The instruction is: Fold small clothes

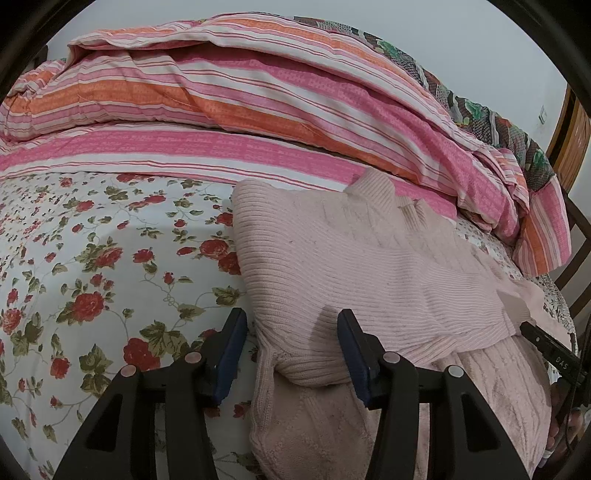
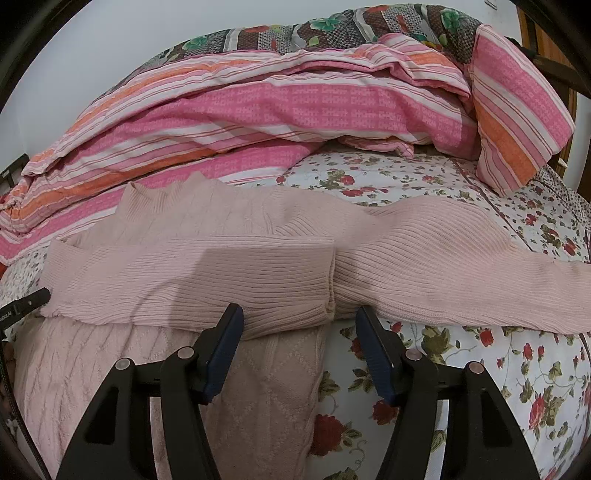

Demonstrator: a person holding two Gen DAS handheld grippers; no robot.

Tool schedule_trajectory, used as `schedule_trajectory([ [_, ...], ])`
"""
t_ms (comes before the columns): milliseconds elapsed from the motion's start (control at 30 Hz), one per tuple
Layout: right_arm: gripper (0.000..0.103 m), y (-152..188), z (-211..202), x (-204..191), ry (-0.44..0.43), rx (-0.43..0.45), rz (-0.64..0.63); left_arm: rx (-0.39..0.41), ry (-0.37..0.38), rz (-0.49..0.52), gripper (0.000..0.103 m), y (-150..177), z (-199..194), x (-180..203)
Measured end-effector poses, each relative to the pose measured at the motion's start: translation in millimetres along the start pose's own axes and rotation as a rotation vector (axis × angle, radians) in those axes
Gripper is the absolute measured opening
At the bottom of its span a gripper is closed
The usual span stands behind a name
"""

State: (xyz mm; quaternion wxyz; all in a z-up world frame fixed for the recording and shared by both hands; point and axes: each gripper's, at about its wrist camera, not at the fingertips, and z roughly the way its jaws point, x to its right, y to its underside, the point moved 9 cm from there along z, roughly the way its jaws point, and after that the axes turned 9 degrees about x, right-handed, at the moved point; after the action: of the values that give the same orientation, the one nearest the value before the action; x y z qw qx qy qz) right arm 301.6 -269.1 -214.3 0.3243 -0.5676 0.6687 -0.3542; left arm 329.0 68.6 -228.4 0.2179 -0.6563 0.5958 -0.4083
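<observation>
A pale pink knit sweater lies flat on the flowered bed sheet, neck toward the striped quilt. One ribbed sleeve is folded across its body, and its cuff ends at the body's side edge. The other sleeve stretches out to the right over the sheet. My left gripper stands open over the folded sleeve's bend, the pads not pressing on it. My right gripper is open too, with the cuff lying loose between its jaws. Each gripper's tip shows at the other view's edge.
A bunched pink and orange striped quilt fills the far side of the bed, with a darker flowered cover behind it. Wooden furniture stands at the right. Flowered sheet lies bare on both sides of the sweater.
</observation>
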Motion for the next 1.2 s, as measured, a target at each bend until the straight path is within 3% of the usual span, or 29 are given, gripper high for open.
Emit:
schedule_trajectory([
  [733,0.064,0,-1,2,0.001,0.002,0.009,-0.002,0.013,-0.008,0.051,0,-2,1],
  [967,0.064,-8,-11,10,-0.043,0.004,0.053,-0.006,-0.002,0.014,0.051,-1,1,2],
  [1100,0.064,-30,-42,35,0.038,0.109,-0.017,-0.007,-0.005,0.023,0.051,-2,2,2],
  [1200,0.077,-46,-65,85,0.117,0.172,-0.031,-0.008,-0.005,0.023,0.051,-2,3,2],
])
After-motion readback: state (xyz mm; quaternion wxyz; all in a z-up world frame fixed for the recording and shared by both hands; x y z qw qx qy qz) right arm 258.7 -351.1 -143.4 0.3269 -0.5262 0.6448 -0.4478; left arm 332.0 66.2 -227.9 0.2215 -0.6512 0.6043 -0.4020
